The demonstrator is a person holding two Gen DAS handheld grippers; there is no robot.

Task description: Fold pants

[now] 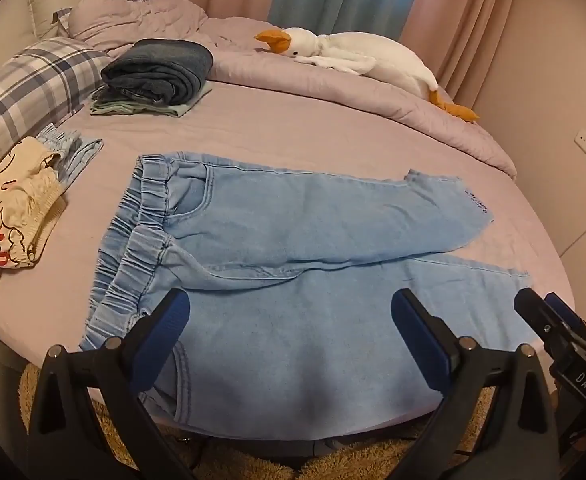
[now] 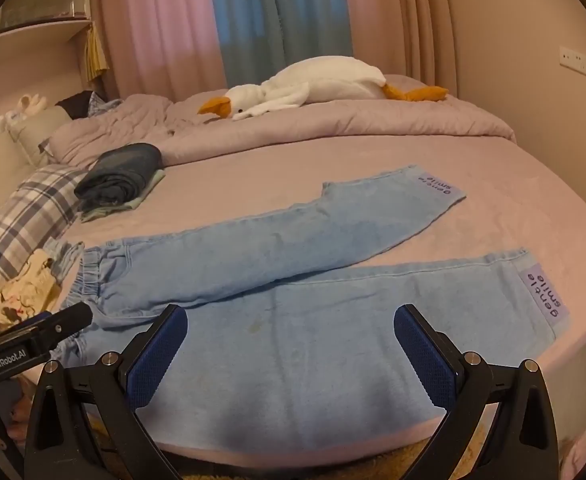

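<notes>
**Open grippers over flat jeans**

Nearest the lens: left gripper (image 1: 291, 312), jaws wide apart, nothing between them, poised over the near edge of the light blue jeans (image 1: 293, 240). Same picture on the other side: right gripper (image 2: 291, 326), jaws likewise spread and empty, above the near leg of the jeans (image 2: 313, 320). Seen from the left wrist at 4 o'clock, the right gripper (image 1: 549, 308), whether open or closed not clear from that angle.

Jeans spread flat on the bed (image 1: 333, 128), elastic waistband toward 9 o'clock, legs running toward 3 o'clock, far leg angled away from the near one. Purple cuff label (image 2: 545, 294) on the near leg, reading "gentle smile".

At 11 o'clock in the left wrist view, folded dark jeans (image 1: 161, 70) stacked on a pale green garment (image 1: 181, 109). At 9 o'clock, a cream printed garment (image 1: 13, 216), well apart from the waistband. At 10 o'clock, a plaid pillow (image 1: 25, 84). At 1 o'clock, a plush goose (image 1: 353, 56) lying on the rumpled duvet (image 1: 373, 92). Beyond, pink and blue curtains (image 2: 233, 20).
</notes>
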